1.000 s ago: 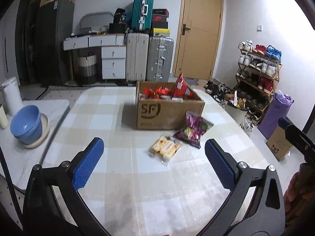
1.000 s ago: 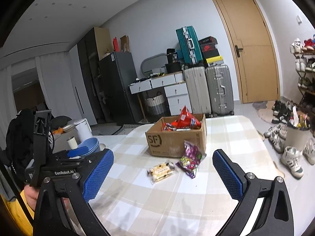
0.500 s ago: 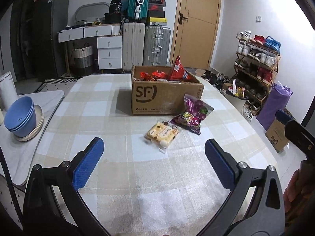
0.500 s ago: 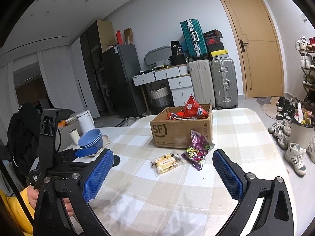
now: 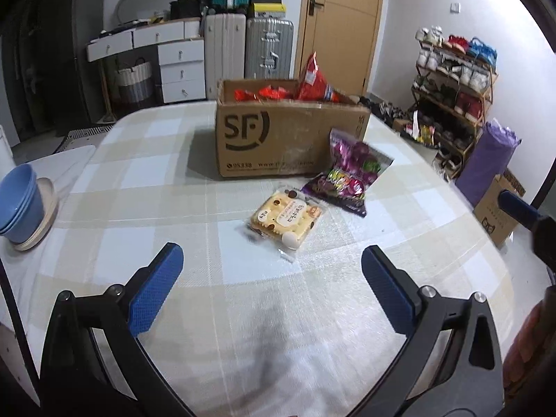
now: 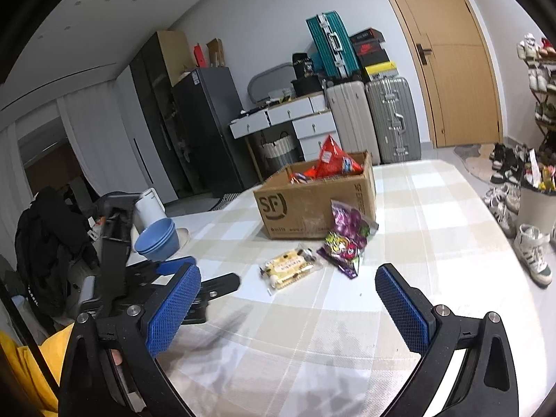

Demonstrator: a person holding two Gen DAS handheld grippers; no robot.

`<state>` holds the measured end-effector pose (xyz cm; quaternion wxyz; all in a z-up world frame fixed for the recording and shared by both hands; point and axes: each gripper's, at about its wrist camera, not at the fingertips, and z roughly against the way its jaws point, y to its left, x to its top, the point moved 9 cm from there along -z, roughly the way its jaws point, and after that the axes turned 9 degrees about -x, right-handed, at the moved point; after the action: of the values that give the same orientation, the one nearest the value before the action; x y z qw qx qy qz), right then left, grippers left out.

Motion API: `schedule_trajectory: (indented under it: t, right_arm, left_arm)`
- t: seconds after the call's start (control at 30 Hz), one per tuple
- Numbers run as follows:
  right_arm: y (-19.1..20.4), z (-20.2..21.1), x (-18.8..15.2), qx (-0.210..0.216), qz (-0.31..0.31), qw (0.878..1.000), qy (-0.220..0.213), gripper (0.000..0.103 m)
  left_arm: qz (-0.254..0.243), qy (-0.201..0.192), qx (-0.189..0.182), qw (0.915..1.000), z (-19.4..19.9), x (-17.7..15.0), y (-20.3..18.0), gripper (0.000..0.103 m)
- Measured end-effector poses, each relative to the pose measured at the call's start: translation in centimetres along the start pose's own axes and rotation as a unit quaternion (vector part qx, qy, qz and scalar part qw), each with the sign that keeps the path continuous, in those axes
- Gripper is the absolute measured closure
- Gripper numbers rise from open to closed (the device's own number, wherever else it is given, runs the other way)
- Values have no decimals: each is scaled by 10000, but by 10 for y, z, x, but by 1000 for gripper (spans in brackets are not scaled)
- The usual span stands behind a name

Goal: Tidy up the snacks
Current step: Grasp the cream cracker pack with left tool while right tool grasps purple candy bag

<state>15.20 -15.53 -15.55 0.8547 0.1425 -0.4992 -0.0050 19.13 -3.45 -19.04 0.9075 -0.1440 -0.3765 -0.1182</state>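
Observation:
A cardboard box (image 5: pixel 285 139) (image 6: pixel 312 208) marked SF stands on the checked table (image 5: pixel 243 312), holding red snack bags (image 5: pixel 314 80). A purple candy bag (image 5: pixel 347 173) (image 6: pixel 347 239) leans against the box's front right corner. A yellow biscuit pack (image 5: pixel 285 219) (image 6: pixel 290 267) lies flat just in front of it. My left gripper (image 5: pixel 271 285) is open above the table, short of the biscuit pack, with nothing between its blue pads. My right gripper (image 6: pixel 288 299) is open too, lower and to the right of the snacks. The left gripper (image 6: pixel 194 278) shows in the right wrist view.
Stacked blue bowls (image 5: pixel 17 205) (image 6: pixel 156 239) on a plate rest on a side surface at the left. A white container (image 6: pixel 149 208) stands behind them. A shoe rack (image 5: pixel 451 97), a purple roll (image 5: pixel 486 163) and shoes (image 6: pixel 531 253) line the floor on the right. Suitcases (image 5: pixel 250 48) stand at the back.
Both grippers have moved forward toward the snacks and the box, which now look larger and nearer. Both stayed open. The snacks have not moved.

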Motion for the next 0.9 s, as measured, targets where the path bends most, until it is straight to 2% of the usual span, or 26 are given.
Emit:
schedule_trajectory:
  t: [0.2,0.27,0.37,0.53,0.63,0.67,0.73,0.8,0.9]
  right_arm:
    - [-22,-32,-17,-26,-232,9991,365,1]
    - [-29,-41,-22,-12,-327,9985,447,1]
    - [-35,-53,-28,88,-475,9970,603,1]
    - [-45,-71,-38,274,-768,9923,931,1]
    - [-51,-79,-41,302,-936,9891,1094,1]
    - [-52,-80,-41,304,-965,9884,1130,1]
    - [-57,-87,-39,290,-1001,9867,1249,1]
    - [-60,-97,-34,177,-920,9862,1366,1]
    - [-65,-118,-22,146,-825,9854,1485,1]
  left_arm:
    - [258,531,-82,9982,-71,-5,13,1]
    - [119,663,124,9977,-91,1,18,1]
    - [-155,795,173,9966,-118,10,18,1]
    - [-395,1140,3,9927,-160,21,15,2]
    - [-424,1217,-153,9915,-179,29,14,9]
    - [-461,1212,-179,9914,-185,34,13,14]
    - [-490,1190,-230,9914,-189,39,12,27]
    - [-550,1159,-319,9912,-191,42,9,47]
    - [-600,1185,-435,9902,-196,47,7,48]
